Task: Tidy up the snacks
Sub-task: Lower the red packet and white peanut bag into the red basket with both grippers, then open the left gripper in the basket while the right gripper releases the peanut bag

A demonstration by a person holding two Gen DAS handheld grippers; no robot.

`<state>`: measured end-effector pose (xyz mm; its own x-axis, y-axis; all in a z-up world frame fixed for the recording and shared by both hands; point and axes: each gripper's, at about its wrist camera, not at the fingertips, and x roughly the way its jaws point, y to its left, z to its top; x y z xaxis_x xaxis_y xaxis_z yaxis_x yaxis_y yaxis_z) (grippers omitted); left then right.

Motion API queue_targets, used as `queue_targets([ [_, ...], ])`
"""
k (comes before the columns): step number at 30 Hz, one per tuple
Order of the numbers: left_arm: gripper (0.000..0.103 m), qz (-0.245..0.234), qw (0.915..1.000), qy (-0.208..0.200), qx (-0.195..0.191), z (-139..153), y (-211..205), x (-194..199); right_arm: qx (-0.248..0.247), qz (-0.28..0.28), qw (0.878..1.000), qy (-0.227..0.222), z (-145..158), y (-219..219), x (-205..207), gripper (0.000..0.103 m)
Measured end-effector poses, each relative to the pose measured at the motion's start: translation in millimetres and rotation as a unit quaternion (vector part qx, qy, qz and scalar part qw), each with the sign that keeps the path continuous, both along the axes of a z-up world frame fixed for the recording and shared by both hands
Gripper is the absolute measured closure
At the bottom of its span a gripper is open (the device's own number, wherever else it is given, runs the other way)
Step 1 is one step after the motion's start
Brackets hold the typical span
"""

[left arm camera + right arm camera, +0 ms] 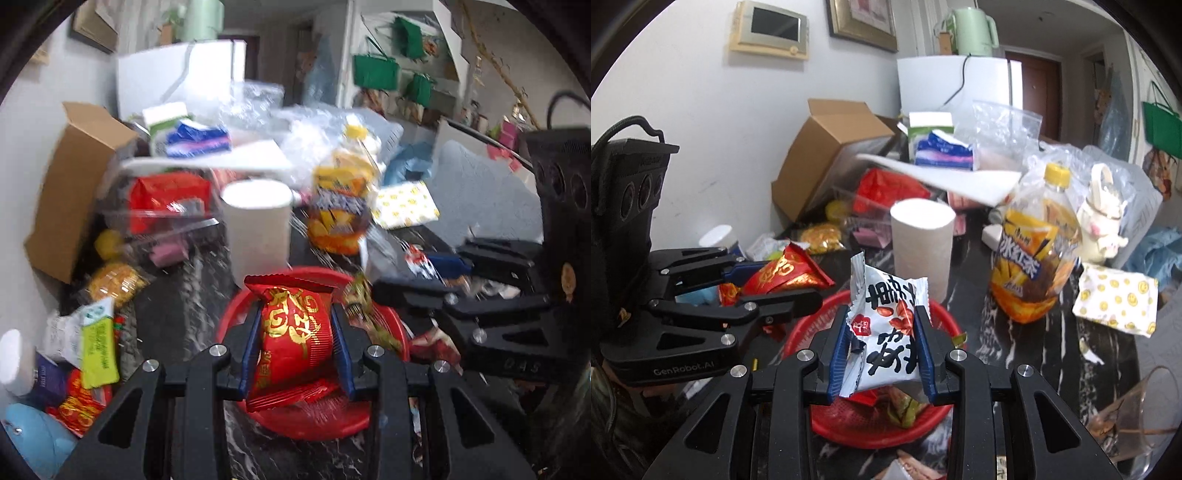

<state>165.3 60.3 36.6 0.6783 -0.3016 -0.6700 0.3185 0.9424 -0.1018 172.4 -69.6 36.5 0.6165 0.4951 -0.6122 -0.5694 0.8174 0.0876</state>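
My left gripper (295,343) is shut on a red snack packet with gold letters (293,332) and holds it above the red basket (314,424). It also shows in the right wrist view (783,280), left of the basket (798,328). My right gripper (884,350) is shut on a white peanut snack packet (886,325) over the same basket, which holds a few wrapped snacks (901,406). The right gripper shows at the right of the left wrist view (424,280).
A white cylinder (258,229) and an orange iced-tea bottle (340,206) stand behind the basket on the dark marble table (207,280). Loose snacks (96,343) lie at the left by a cardboard box (70,192). A smiley-print box (1115,299) lies at the right.
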Motion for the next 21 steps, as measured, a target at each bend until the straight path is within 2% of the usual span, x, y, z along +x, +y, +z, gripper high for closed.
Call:
queue_targets([
  [7, 0.069, -0.012, 0.9986, 0.051, 0.002, -24, -2, 5, -0.009, -0.008, 1.000, 0.017, -13, 0, 0, 0.071],
  [12, 0.069, -0.002, 0.9980, 0.064, 0.001, -29, 3, 3, -0.014, 0.001, 1.000, 0.028, -18, 5, -2, 0.071],
  [14, 0.068, -0.003, 0.9974, 0.072, -0.004, -30, 5, 3, -0.016, 0.008, 0.999, 0.033, -20, 8, -4, 0.070],
  [18, 0.068, -0.001, 0.9933, 0.114, -0.016, -40, 9, 7, -0.020, 0.017, 0.999, 0.040, -25, 12, -5, 0.070],
  [21, 0.068, 0.010, 0.9924, 0.120, -0.025, -44, 16, 7, -0.017, 0.019, 0.998, 0.053, -28, 13, -4, 0.070],
])
